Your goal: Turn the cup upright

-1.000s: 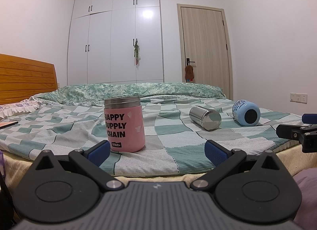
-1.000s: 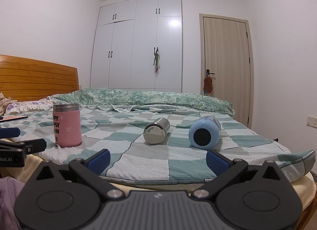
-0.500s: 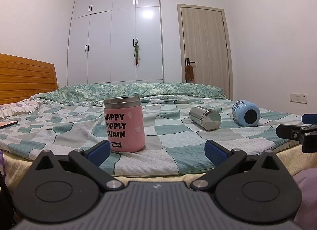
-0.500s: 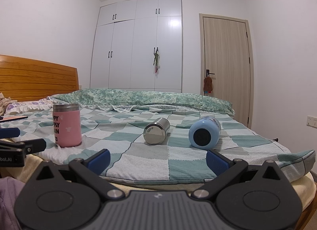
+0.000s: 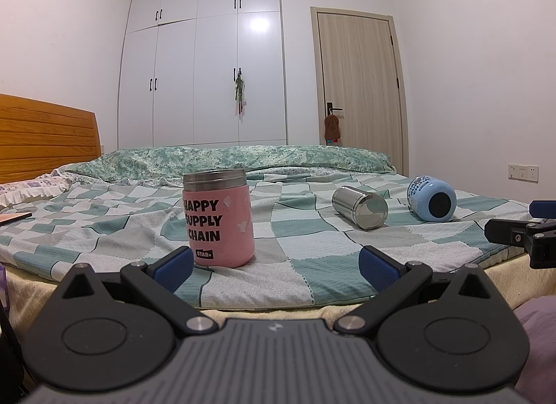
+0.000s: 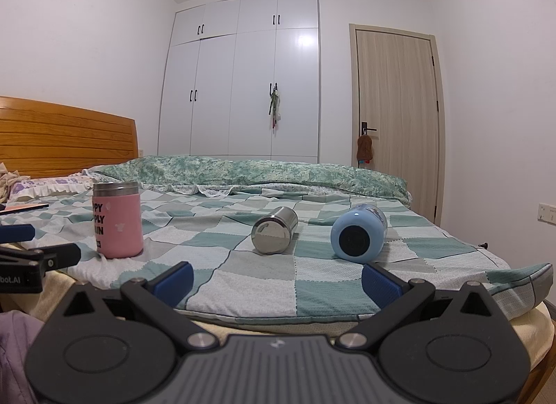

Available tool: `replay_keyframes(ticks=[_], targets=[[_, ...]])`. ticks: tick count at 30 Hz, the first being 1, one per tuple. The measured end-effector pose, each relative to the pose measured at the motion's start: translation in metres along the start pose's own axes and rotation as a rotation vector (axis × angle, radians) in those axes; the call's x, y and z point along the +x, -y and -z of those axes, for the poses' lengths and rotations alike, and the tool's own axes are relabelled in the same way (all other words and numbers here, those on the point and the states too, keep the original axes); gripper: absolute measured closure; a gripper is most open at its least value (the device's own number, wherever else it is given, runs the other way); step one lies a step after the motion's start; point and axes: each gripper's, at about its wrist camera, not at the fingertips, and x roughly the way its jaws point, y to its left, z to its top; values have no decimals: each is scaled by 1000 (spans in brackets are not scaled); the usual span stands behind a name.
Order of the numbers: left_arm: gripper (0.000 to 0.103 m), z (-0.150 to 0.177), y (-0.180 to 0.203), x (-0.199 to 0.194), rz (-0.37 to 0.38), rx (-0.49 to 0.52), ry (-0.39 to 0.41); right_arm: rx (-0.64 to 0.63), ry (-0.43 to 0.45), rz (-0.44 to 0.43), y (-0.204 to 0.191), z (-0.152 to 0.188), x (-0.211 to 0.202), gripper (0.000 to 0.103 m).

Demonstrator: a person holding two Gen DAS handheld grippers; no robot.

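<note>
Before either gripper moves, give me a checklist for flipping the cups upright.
1. Pink cup upright: ok, needs no flip.
2. Steel cup upright: not ok, on its side on the bed.
3. Blue cup upright: not ok, on its side, base toward the cameras.
4. Left gripper open and empty: ok.
5. Right gripper open and empty: ok.
6. Gap between steel and blue cups for a finger: cannot tell.

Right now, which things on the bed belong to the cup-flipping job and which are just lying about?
Job: steel cup and blue cup, both on their sides; pink cup, already upright.

Lying about: folded green quilt, pillow, flat item at the bed's left edge.
</note>
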Motion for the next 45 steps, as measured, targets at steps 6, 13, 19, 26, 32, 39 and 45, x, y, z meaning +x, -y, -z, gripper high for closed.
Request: replay_keyframes(ticks=[6,13,19,26,32,39,45], targets=[[0,-3,3,3,-2,15,-20,0,-9,0,-1,-3,-1,0],[0,-19,21,18,50,43,-45,23,-25,-33,13,-14,6,0],[0,-52,49,48,93,81,-55,6,-46,-29,34,-35,28,0],[0,-90,85,108,119,121,-96,-23,-72,-29,71,-66,64,0],[0,-114,109,171,128,118,-186,-13,-122,-40,112,-90,110,0],[0,-130,128,236,106,125,-290,-7,-179,-53,152,-114,174,0],[0,-130,130,301,68,97,-440,-11,-233,-71,171,-121,228,0]])
